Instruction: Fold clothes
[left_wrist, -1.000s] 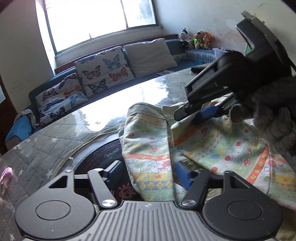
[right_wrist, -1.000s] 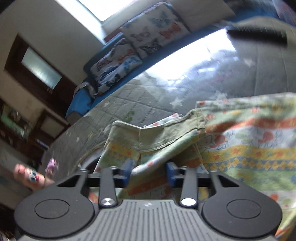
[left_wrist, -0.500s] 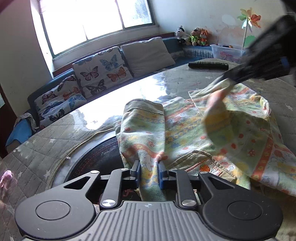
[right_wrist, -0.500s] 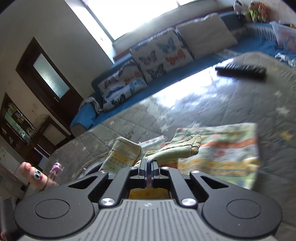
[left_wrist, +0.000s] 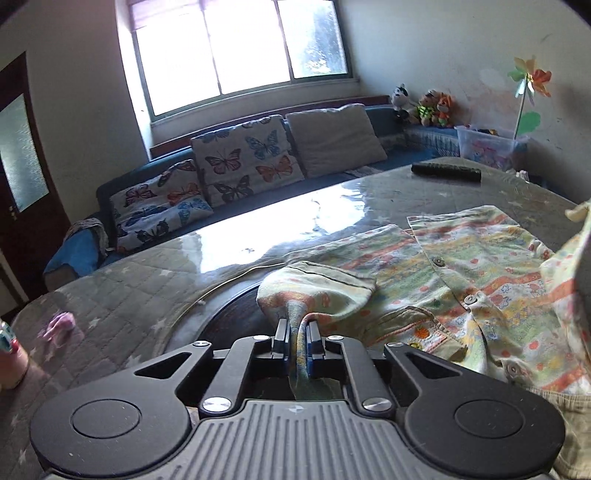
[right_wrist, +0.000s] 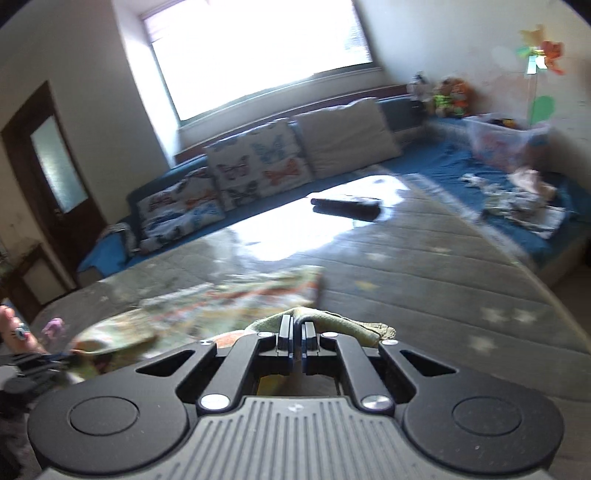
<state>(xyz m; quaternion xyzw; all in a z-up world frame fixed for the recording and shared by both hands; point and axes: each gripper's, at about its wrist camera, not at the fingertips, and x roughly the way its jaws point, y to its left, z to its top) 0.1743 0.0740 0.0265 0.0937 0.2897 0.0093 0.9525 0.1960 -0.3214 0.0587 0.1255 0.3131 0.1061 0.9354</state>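
On the quilted surface (left_wrist: 129, 295) a patterned child's shirt (left_wrist: 461, 266) lies spread out, buttons up. The left hand-held gripper (left_wrist: 296, 341) is clamped on a bunched sleeve of it; the right hand-held gripper (right_wrist: 296, 341) pinches another fold of its cloth, raised above the surface. A remote control (right_wrist: 345, 207) sits well beyond.

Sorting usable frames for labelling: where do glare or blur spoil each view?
Left wrist view: sharp, with window glare on the glossy quilted table cover. Right wrist view: motion-blurred, the patterned pastel garment smeared, the window blown out; the black remote control is soft.
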